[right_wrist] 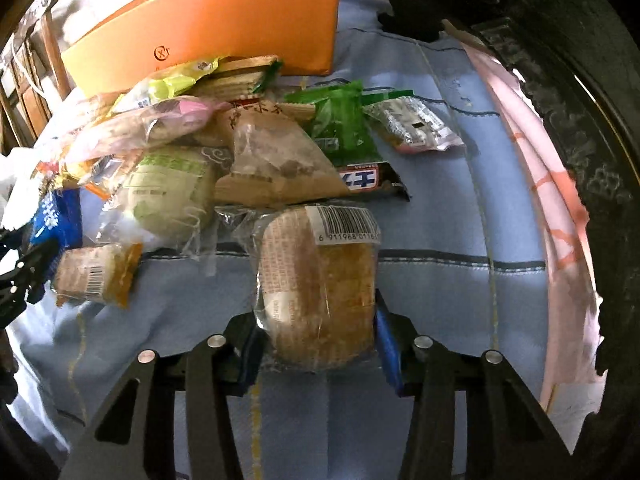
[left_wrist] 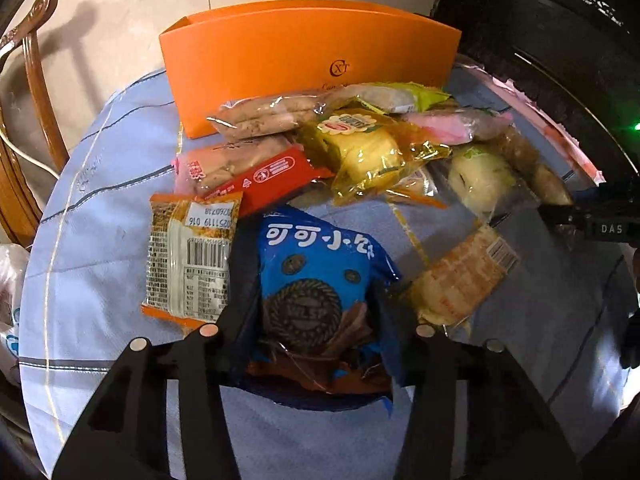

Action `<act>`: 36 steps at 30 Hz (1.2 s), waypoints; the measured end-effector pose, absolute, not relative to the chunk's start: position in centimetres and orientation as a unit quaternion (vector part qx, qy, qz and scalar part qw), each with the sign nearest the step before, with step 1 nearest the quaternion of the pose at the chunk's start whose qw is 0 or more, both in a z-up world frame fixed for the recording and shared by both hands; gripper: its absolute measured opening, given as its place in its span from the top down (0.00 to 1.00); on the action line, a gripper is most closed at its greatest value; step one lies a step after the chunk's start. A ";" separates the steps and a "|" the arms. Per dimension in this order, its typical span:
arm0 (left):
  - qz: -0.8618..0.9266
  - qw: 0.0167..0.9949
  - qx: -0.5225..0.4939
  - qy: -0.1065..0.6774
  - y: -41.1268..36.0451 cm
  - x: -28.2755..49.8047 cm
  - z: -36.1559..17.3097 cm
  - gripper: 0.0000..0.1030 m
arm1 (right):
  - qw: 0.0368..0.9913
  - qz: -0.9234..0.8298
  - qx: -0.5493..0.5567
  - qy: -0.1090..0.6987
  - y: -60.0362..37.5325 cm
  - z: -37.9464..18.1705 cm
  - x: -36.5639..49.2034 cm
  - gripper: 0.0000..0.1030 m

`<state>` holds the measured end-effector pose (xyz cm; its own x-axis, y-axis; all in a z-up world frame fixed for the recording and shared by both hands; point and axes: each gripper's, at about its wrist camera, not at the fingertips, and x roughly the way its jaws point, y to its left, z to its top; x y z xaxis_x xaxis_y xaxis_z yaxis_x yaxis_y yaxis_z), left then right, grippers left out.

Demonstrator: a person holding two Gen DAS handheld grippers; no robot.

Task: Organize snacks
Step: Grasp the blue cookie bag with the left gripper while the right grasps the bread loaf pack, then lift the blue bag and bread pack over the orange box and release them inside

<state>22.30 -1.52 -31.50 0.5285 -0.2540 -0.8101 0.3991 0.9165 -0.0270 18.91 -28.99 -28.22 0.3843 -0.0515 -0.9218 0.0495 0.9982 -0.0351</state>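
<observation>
Glossy plastic snack wrappers [left_wrist: 320, 264]; matt cloth tablecloth [left_wrist: 100, 240].

"DAS" on black gripper part [left_wrist: 612, 229]; "6 911988" on barcoded bread pack [right_wrist: 320, 280].

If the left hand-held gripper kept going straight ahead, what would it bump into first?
The blue snack packet, already between its fingers. Past that, probably the yellow-wrapped cake in the pile, though depth is hard to judge.

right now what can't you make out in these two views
- Inside of the orange box: both views, hidden by its front wall.
- Blue packet's lower end: left wrist view, hidden by the left gripper.
- Table's right side: both views, too dark.
- Small print on the barcode packet: right wrist view, blurred.
</observation>
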 end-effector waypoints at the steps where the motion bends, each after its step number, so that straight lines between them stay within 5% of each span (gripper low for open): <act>1: -0.189 0.870 0.079 0.448 -1.3 22.3 -31.5 0.52 | 0.832 -0.029 0.002 0.554 -29.0 -28.2 18.8 0.54; 4: -0.187 0.871 0.100 0.444 -1.6 22.3 -31.7 0.44 | 0.830 -0.028 0.001 0.557 -29.3 -28.4 19.0 0.53; 7: -0.155 0.873 0.127 0.444 -1.8 22.8 -32.3 0.06 | 0.829 -0.030 0.003 0.559 -29.2 -28.6 19.2 0.52; 9: -0.156 0.867 0.105 0.460 -1.3 23.4 -32.7 0.08 | 0.828 -0.030 0.003 0.560 -29.0 -28.5 19.3 0.52; 13: -0.190 0.870 0.110 0.441 -1.7 22.6 -31.8 0.48 | 0.828 -0.027 0.002 0.560 -29.0 -28.5 19.0 0.52; 14: -0.193 0.869 0.109 0.442 -1.8 22.6 -31.6 0.52 | 0.828 -0.028 0.003 0.560 -28.8 -28.4 18.8 0.52; 36: -0.211 0.898 0.023 0.384 1.0 20.3 -23.0 0.55 | 0.874 0.000 0.029 0.485 -27.8 -20.6 16.8 0.53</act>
